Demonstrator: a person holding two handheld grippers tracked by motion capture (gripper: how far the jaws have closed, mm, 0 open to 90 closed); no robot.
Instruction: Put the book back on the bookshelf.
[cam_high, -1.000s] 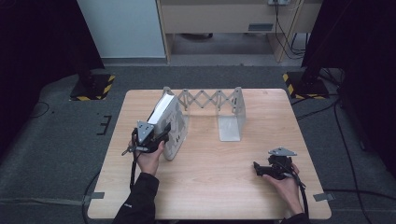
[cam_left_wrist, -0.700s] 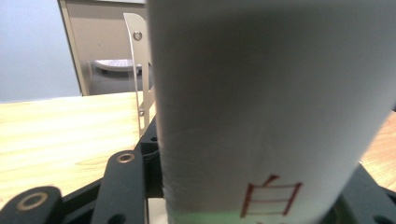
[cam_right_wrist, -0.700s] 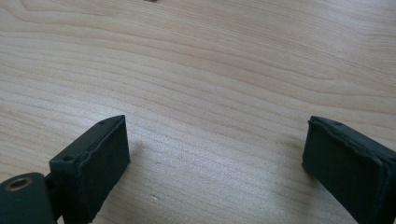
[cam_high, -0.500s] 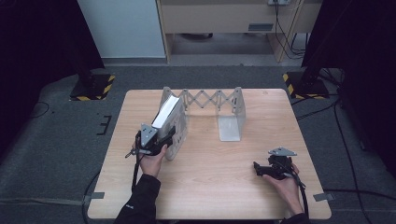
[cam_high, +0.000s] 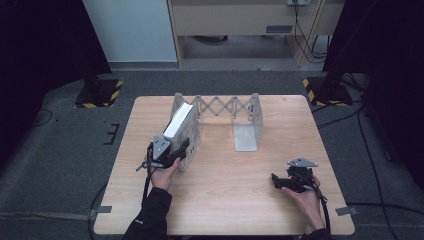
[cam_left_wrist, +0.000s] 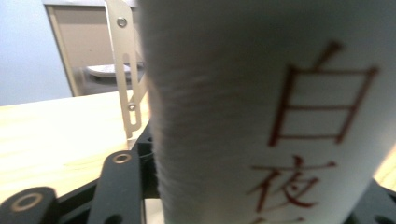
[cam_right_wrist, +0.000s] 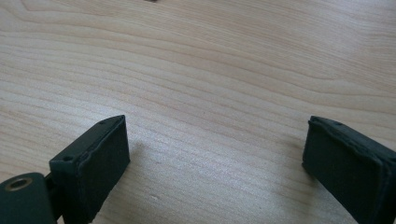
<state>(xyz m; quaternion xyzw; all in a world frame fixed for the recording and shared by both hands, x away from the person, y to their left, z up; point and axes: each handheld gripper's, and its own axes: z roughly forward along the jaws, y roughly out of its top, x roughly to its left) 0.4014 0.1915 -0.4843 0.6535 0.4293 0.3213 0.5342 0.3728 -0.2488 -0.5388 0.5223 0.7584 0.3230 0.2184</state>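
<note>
Left gripper (cam_high: 172, 152) pinches a white book (cam_high: 179, 121) by its near end, jaws one on each side of it. Book stands upright on the table (cam_high: 225, 200), tilted a bit, top edge running far-left, its far part between the end plates of a metal rack (cam_high: 227, 107). Rack is an expanding scissor-type bookend at the table's far middle; book sits at its left end, against the left plate, and the right plate (cam_high: 248, 127) stands apart with a bare base.

Left gripper view: book (cam_left_wrist: 261, 112) close up, page edges at left, white cover at right with red Chinese characters, "白" on top, "夜" below it, a third one cut off at the bottom edge. No writing legible from the high view. Rack's metal plate (cam_left_wrist: 125, 70) with screws and a slot rises just left of the book.

Right gripper (cam_high: 292, 181) rests on the table near right, well apart from book and rack, held by the right hand (cam_high: 307, 197). Right gripper view: jaws spread wide, nothing between them, bare wood grain below.
</note>
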